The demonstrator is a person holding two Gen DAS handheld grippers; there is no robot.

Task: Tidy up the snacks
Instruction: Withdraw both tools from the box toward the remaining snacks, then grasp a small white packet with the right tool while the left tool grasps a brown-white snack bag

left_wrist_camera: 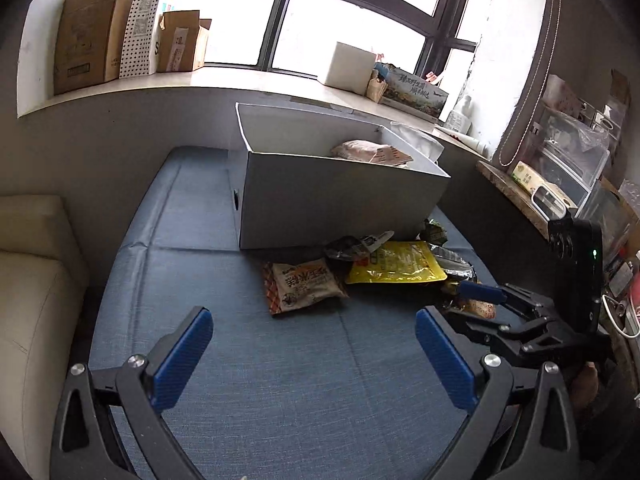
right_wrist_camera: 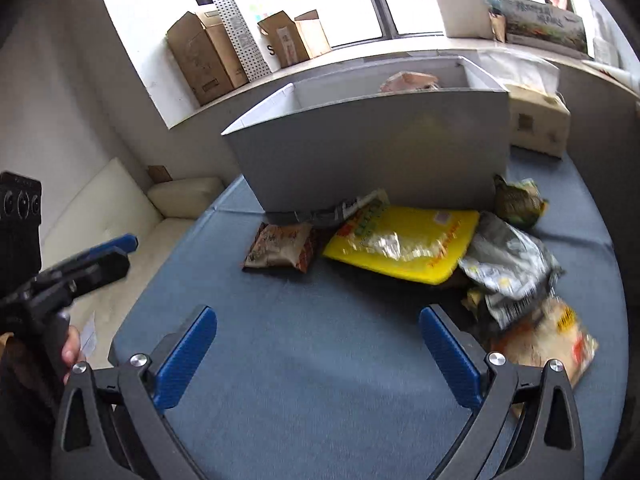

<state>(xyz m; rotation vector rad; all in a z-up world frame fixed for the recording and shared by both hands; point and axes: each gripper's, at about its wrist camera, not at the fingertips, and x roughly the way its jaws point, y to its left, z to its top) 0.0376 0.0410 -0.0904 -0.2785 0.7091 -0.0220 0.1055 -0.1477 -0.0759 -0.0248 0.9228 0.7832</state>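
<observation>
Both grippers, left gripper (left_wrist_camera: 314,354) & right gripper (right_wrist_camera: 318,354), gape wide, empty. Nearest: brown snack packet (right_wrist_camera: 280,246); pinch its edge, lift over grey box (right_wrist_camera: 372,148) wall, drop in.

grey box (right_wrist_camera: 372,148), yellow packet (right_wrist_camera: 404,244), blue cushion (right_wrist_camera: 320,380)

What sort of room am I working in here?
Probably a lived-in home room, maybe a living room doubling as storage: a blue cushioned daybed beside a cream sofa, a window ledge stacked with cardboard boxes, and cluttered shelving to the right.
</observation>
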